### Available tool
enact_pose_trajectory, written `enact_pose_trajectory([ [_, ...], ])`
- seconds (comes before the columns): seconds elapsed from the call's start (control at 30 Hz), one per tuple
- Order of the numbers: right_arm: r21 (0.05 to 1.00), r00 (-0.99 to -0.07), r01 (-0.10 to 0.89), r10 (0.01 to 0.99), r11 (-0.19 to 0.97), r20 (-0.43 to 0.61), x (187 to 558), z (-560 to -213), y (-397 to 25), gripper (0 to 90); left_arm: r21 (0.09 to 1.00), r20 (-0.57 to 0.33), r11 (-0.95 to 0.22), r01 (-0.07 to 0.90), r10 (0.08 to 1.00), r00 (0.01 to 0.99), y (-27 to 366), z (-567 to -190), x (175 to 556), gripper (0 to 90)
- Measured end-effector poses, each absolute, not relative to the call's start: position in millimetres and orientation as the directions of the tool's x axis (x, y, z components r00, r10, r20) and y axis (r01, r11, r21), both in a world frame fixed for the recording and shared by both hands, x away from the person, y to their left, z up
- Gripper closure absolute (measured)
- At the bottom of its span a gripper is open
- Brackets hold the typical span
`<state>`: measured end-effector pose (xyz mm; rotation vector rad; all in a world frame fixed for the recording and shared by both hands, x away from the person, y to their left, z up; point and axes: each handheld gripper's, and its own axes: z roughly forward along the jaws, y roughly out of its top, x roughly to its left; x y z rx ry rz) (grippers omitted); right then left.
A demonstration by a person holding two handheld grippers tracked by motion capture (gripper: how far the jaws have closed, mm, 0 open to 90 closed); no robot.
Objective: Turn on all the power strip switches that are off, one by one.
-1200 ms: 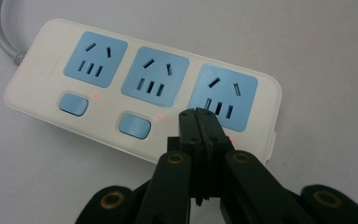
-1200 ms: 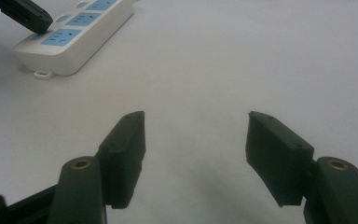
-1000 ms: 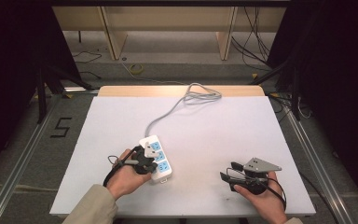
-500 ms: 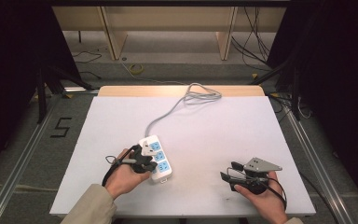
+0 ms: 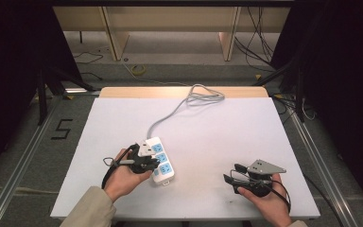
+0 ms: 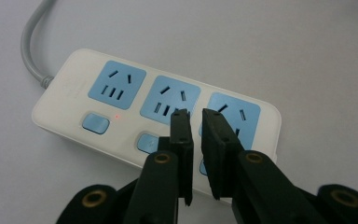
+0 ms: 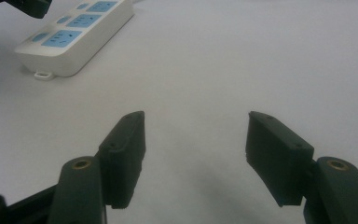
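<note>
A white power strip [image 5: 161,163] with three blue socket panels lies on the white table, left of the middle. A small red light [image 6: 117,116] glows beside its first blue switch [image 6: 96,123]. My left gripper [image 5: 151,164] hangs just over the strip's switch side [image 6: 121,100]. Its jaws [image 6: 196,114] are shut to a thin slit with nothing between them, and they cover the middle and end switches. My right gripper [image 5: 231,173] rests low near the table's front right, open and empty [image 7: 196,135], with the strip [image 7: 74,30] far off to its upper left.
The strip's grey cable [image 5: 179,109] runs from its far end to a loop at the table's back edge [image 5: 203,93]. Bare white tabletop [image 5: 217,137] lies between the two grippers. A person's hands hold both grippers from the near edge.
</note>
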<state>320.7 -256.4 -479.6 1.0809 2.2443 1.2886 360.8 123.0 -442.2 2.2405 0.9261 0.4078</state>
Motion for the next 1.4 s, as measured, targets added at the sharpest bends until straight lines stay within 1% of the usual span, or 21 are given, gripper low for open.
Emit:
enact_pose_trajectory([
  [0.13,0.842,-0.655,0.448,0.751,0.301,0.080,320.7,-479.5,-256.5,38.6,0.703,0.036,-0.507,0.499,0.725,0.687,125.8,-441.6,361.4,76.5],
  [0.17,0.842,-0.655,0.448,0.751,0.301,0.080,320.7,-479.5,-256.6,38.6,0.707,0.037,-0.503,0.497,0.728,0.684,126.4,-441.6,361.7,74.2],
  [0.47,0.842,-0.655,0.448,0.751,0.300,0.080,320.7,-479.4,-256.8,38.6,0.750,0.054,-0.449,0.486,0.774,0.631,135.0,-440.8,364.2,41.3],
  [0.57,0.843,-0.655,0.447,0.751,0.300,0.080,320.5,-479.3,-256.8,38.6,0.764,0.045,-0.408,0.499,0.807,0.589,139.8,-440.2,365.0,29.1],
  [0.6,0.843,-0.655,0.447,0.751,0.300,0.080,320.4,-479.2,-256.8,38.6,0.766,0.046,-0.401,0.503,0.814,0.579,142.4,-439.8,365.4,26.7],
  [0.77,0.843,-0.655,0.448,0.751,0.300,0.081,320.4,-479.3,-256.8,38.6,0.788,0.040,-0.364,0.496,0.835,0.549,153.7,-439.4,366.2,22.9],
  [0.93,0.843,-0.655,0.447,0.751,0.299,0.081,320.2,-479.3,-256.8,38.6,0.797,0.040,-0.354,0.489,0.839,0.542,162.1,-441.3,366.6,16.0],
  [1.07,0.843,-0.656,0.447,0.750,0.299,0.082,319.9,-479.2,-256.8,38.6,0.795,0.051,-0.365,0.485,0.836,0.547,171.1,-443.4,366.1,15.5],
  [1.23,0.843,-0.658,0.446,0.749,0.300,0.081,319.9,-479.1,-257.2,38.6,0.793,0.041,-0.343,0.503,0.854,0.518,185.9,-448.1,365.4,15.5],
  [1.4,0.843,-0.657,0.446,0.749,0.301,0.080,319.7,-479.0,-257.2,38.6,0.786,0.051,-0.336,0.519,0.872,0.487,201.8,-453.7,365.0,15.4],
])
